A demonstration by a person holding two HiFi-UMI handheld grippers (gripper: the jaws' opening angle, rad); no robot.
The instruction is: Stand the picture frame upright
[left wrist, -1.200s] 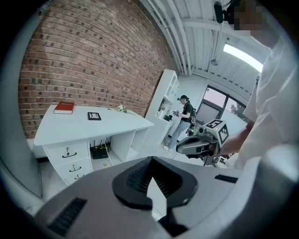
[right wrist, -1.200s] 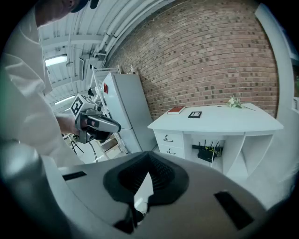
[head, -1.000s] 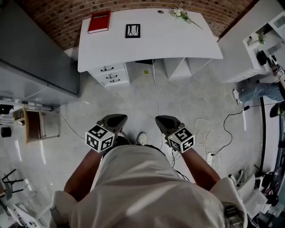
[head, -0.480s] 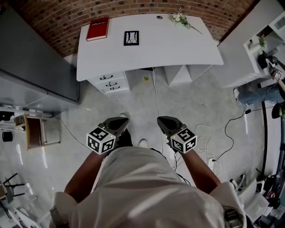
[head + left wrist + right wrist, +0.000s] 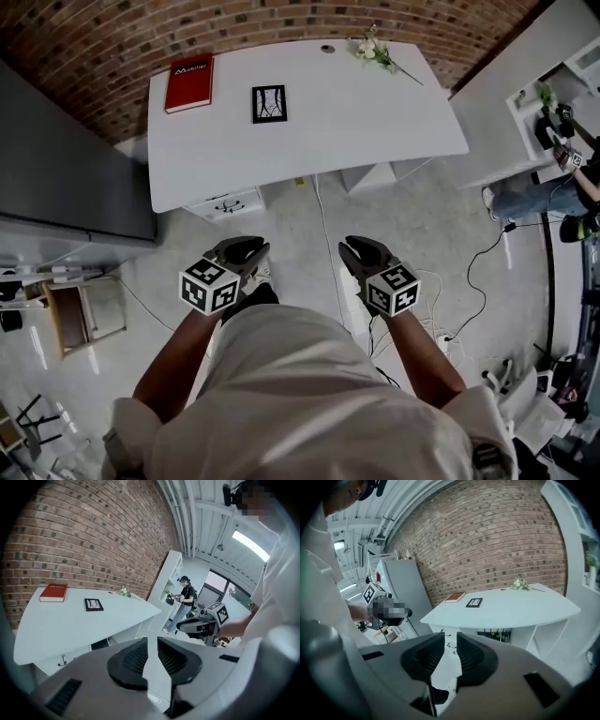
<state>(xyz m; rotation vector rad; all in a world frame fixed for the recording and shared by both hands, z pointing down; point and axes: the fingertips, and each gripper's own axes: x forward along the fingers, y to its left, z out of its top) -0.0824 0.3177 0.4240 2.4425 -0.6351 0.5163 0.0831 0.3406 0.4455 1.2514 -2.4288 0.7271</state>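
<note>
1. The left hand-held gripper [image 5: 242, 251] has black ribbed pads. Its jaws stand apart with nothing between them, and they have just been opening.
2. The right hand-held gripper [image 5: 364, 251] has the same ribbed pads. A narrow gap shows between them and it holds nothing.
3. Both hang side by side over a glossy pale floor [image 5: 412, 225], short of the desk's near edge, with open floor in between.
4. The desk [image 5: 375, 122] is smooth and white with a curved, rounded rim. Its top is mostly bare ahead of both grippers, and rough brick wall [image 5: 281, 19] stands beyond it.
5. The frame [image 5: 269, 103] is small and rectangular with a black border around a pale picture with dark lines. It lies flat on the desk, ahead of the left gripper and well apart from it.
6. A red book [image 5: 190, 71] lies left of the frame.
7. A flower sprig [image 5: 375, 52] lies at the far edge, ahead of the right gripper.
</note>
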